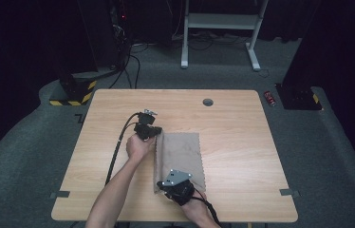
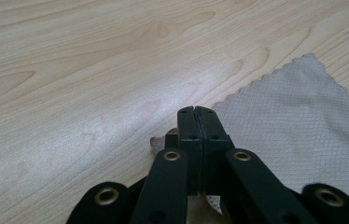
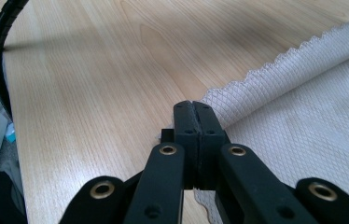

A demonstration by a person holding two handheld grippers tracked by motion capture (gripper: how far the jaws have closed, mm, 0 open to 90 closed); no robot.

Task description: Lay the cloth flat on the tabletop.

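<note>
A grey waffle-textured cloth (image 1: 185, 152) with zigzag edges lies on the wooden table (image 1: 242, 142). Its left side is lifted and curls over in a strip. My left gripper (image 1: 153, 137) is at the cloth's far left corner. The right gripper (image 1: 165, 189) is at the near left corner. In the left gripper view the jaws (image 2: 195, 112) are pressed together, with a bit of cloth (image 2: 294, 121) showing under them. In the right gripper view the jaws (image 3: 193, 106) are likewise shut, and the rolled cloth edge (image 3: 312, 126) runs off to the right.
A round cable hole (image 1: 208, 101) sits near the table's far edge. The left gripper's black cable (image 1: 118, 147) runs down the table's left half. Tape tabs (image 1: 60, 194) (image 1: 288, 192) mark the near corners. A white desk frame (image 1: 223, 21) and a striped base (image 1: 73, 92) stand on the floor beyond.
</note>
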